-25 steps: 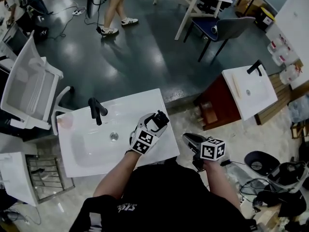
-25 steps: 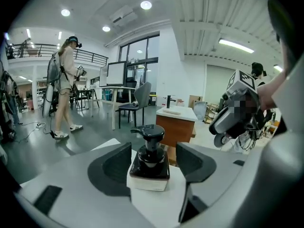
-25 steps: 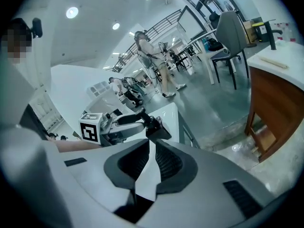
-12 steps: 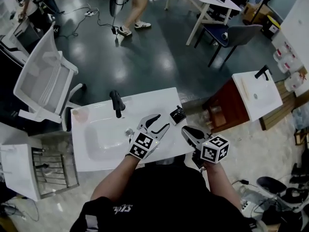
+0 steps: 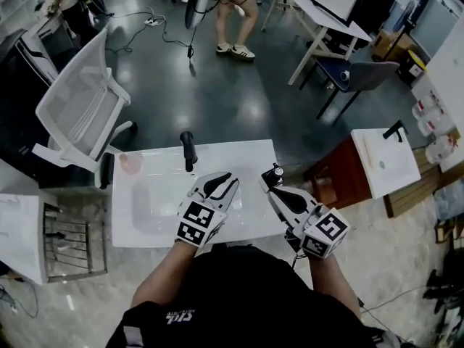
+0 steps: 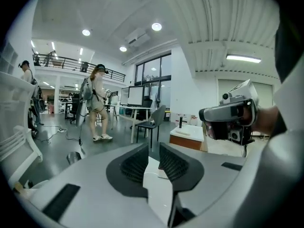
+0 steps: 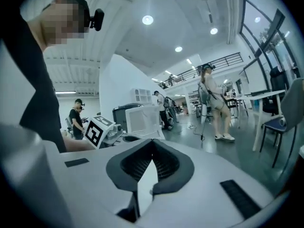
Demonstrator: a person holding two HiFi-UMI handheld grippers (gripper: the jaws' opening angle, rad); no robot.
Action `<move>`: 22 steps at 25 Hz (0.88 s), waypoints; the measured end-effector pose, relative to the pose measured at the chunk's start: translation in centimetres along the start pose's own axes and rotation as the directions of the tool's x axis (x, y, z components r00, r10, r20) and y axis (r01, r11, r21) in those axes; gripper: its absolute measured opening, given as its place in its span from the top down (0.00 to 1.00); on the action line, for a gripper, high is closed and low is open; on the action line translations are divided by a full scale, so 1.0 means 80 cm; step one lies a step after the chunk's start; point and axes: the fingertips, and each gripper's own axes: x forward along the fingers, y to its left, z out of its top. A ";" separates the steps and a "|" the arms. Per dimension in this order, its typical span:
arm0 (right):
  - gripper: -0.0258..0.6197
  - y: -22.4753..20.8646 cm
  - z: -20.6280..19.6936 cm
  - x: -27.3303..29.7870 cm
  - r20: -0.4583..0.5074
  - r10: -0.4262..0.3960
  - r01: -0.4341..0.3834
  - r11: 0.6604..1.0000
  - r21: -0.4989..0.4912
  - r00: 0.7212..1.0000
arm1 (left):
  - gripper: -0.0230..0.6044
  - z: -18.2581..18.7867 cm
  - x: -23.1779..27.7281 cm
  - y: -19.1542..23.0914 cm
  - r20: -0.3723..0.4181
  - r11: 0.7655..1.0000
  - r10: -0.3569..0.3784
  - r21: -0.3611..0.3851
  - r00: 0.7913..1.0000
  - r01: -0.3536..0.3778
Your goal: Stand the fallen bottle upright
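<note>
A small dark bottle (image 5: 273, 175) stands apart from both grippers at the right edge of the white basin top (image 5: 246, 223); it looks upright. My left gripper (image 5: 221, 184) hovers over the basin top, left of the bottle. Its jaws (image 6: 151, 153) are closing, with a narrow gap and nothing between them. The right gripper (image 5: 270, 191) sits just short of the bottle, its jaws (image 7: 153, 148) shut and empty. In the left gripper view the right gripper (image 6: 232, 120) shows at the right.
A black faucet (image 5: 188, 149) rises at the basin's back, with a pink thing (image 5: 131, 163) at the back left corner. A white mesh chair (image 5: 83, 107) is beyond, a wire rack (image 5: 69, 241) at left, a second basin on a brown cabinet (image 5: 380, 154) at right. A person (image 5: 233, 13) walks far off.
The left gripper has let go of the bottle, which now stands alone at the basin's right edge. Its jaws have narrowed. Both grippers have lifted and drawn back.
</note>
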 end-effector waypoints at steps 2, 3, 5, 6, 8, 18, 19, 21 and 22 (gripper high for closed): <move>0.94 0.016 0.010 -0.003 0.005 0.066 -0.066 0.996 -0.058 0.998 | 0.84 0.006 -0.012 0.001 -0.005 0.999 0.035 -0.019 0.999 -0.035; 0.94 0.021 0.014 -0.006 0.006 0.079 -0.078 0.992 -0.095 0.997 | 0.85 0.010 -0.017 0.000 -0.003 0.998 0.048 -0.029 0.999 -0.048; 0.94 0.020 0.021 -0.014 0.020 0.070 -0.066 0.989 -0.130 0.997 | 0.86 0.022 -0.024 -0.002 0.009 0.997 0.077 -0.026 0.997 -0.076; 0.94 0.019 0.022 -0.021 0.028 0.069 -0.066 0.991 -0.113 0.997 | 0.87 0.028 -0.027 -0.003 0.014 0.995 0.100 -0.018 0.995 -0.100; 0.94 0.024 0.019 -0.042 0.038 0.094 -0.092 0.995 -0.049 0.995 | 0.89 0.038 -0.034 -0.005 0.025 0.988 0.153 -0.014 0.988 -0.153; 0.94 -0.027 0.031 -0.109 0.172 0.013 -0.003 0.998 -0.060 0.985 | 0.92 0.043 -0.037 -0.036 0.004 0.969 0.246 -0.020 0.969 -0.246; 0.94 -0.029 0.028 -0.107 0.174 0.010 0.000 0.998 -0.060 0.985 | 0.92 0.041 -0.038 -0.038 0.001 0.970 0.243 -0.015 0.970 -0.243; 0.94 -0.023 0.023 -0.101 0.171 0.023 -0.014 0.999 -0.051 0.985 | 0.92 0.039 -0.042 -0.037 -0.002 0.971 0.238 -0.007 0.971 -0.238; 0.94 -0.019 0.021 -0.097 0.164 0.031 -0.023 0.998 -0.051 0.986 | 0.92 0.040 -0.045 -0.034 0.001 0.972 0.236 -0.007 0.972 -0.236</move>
